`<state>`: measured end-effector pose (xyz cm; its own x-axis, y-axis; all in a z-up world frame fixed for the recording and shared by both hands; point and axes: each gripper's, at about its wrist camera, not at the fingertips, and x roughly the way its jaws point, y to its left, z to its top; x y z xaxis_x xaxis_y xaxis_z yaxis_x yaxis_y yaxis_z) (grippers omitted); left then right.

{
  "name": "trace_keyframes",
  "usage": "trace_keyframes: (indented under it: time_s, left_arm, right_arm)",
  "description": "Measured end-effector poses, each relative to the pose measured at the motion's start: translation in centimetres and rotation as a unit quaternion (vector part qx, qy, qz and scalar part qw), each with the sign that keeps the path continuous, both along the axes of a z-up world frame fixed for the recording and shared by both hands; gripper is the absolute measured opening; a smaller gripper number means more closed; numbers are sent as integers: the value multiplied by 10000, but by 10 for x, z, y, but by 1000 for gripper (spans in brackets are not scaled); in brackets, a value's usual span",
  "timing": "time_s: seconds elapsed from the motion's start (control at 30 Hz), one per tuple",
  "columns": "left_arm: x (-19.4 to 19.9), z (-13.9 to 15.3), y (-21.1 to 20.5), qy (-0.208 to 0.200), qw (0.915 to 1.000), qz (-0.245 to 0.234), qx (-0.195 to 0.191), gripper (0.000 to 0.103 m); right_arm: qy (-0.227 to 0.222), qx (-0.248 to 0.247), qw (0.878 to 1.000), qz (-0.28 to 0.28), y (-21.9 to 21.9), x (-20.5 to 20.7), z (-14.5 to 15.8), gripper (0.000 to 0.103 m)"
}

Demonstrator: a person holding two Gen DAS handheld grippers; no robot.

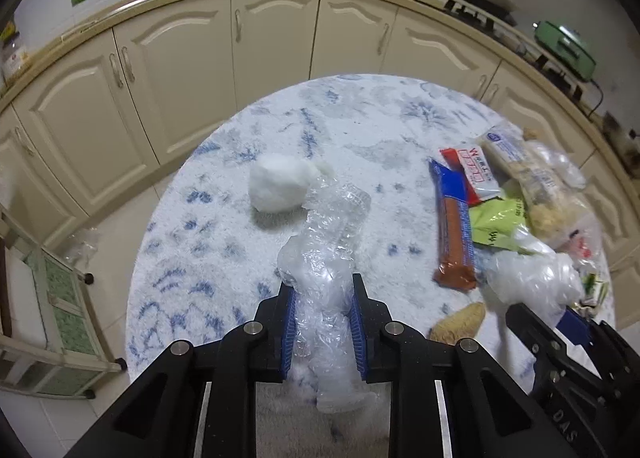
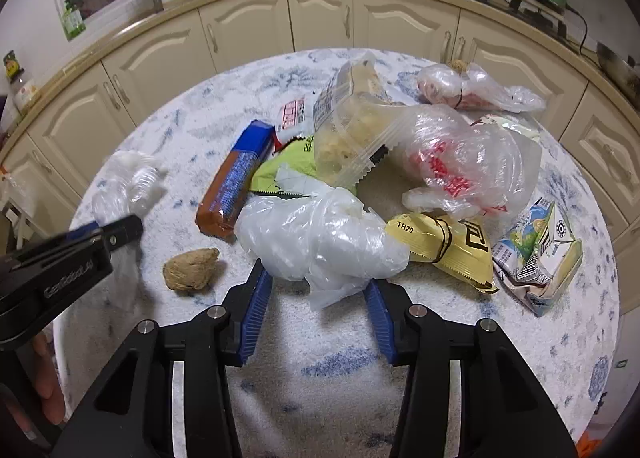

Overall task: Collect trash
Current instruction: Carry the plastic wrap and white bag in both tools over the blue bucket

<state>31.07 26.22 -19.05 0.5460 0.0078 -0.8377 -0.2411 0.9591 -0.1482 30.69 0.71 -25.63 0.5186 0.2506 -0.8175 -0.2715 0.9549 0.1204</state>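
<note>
Blue-padded left gripper (image 1: 323, 306) clamps a crumpled bubble-wrap strip (image 1: 324, 254) lying on the round rug (image 1: 224, 242) beside a white cotton wad (image 1: 278, 187). Right gripper (image 2: 316, 286) pinches a clear plastic bag (image 2: 320, 234) at the wrapper pile's near edge.

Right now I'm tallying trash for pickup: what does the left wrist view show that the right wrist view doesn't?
Only the left wrist view: a white fluffy wad. Only the right wrist view: a crushed blue-and-white milk carton and a yellow foil wrapper. Both: the crumpled clear plastic bottle, brown-and-blue snack packet, tan crumbly lump.
</note>
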Motion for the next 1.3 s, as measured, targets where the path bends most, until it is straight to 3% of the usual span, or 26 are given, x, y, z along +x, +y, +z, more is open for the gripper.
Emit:
trace_keyframes:
  time_s: [0.17, 0.2, 0.23, 0.43, 0.47, 0.5, 0.57, 0.6, 0.77, 0.83, 0.87, 1.3]
  left_arm:
    - [-19, 7, 13, -52, 9997, 217, 80, 20]
    - [-24, 9, 15, -65, 9996, 251, 58, 20]
    - [-28, 11, 15, -78, 9996, 263, 46, 20]
    - [-48, 22, 8, -169, 9996, 200, 108, 20]
    - [-51, 27, 2, -169, 9996, 182, 94, 20]
    - [-59, 31, 0, -174, 9997, 164, 81, 20]
    - [-63, 34, -2, -160, 9997, 166, 65, 20]
    - [-65, 35, -2, -146, 9997, 176, 67, 20]
    - [-61, 35, -2, -109, 9998, 146, 30, 20]
    - [-59, 35, -2, -137, 9998, 113, 37, 20]
    - [-58, 35, -3, -154, 9998, 102, 73, 20]
    - [-73, 56, -30, -366, 9992, -83, 163, 20]
  right_arm:
    - [-41, 187, 9998, 27, -4, -5, 7, 42]
    - [-63, 207, 9998, 26, -5, -6, 8, 27]
    - [-77, 218, 9997, 28, -5, -7, 9, 19]
    - [-26, 257, 9996, 128, -8, -15, 13, 22]
    - [-42, 229, 9996, 131, -7, -14, 14, 33]
    - [-63, 204, 9997, 133, -7, -13, 14, 59]
    - [-123, 302, 9993, 181, -5, -9, 16, 90]
    - [-178, 279, 9993, 150, -3, -8, 17, 91]
    - [-245, -144, 9992, 268, 23, 6, 7, 90]
    - [-310, -61, 9994, 148, 23, 11, 2, 71]
    - [-220, -139, 9996, 96, 23, 13, 0, 53]
    - [-550, 395, 9976, -150, -17, -19, 36, 51]
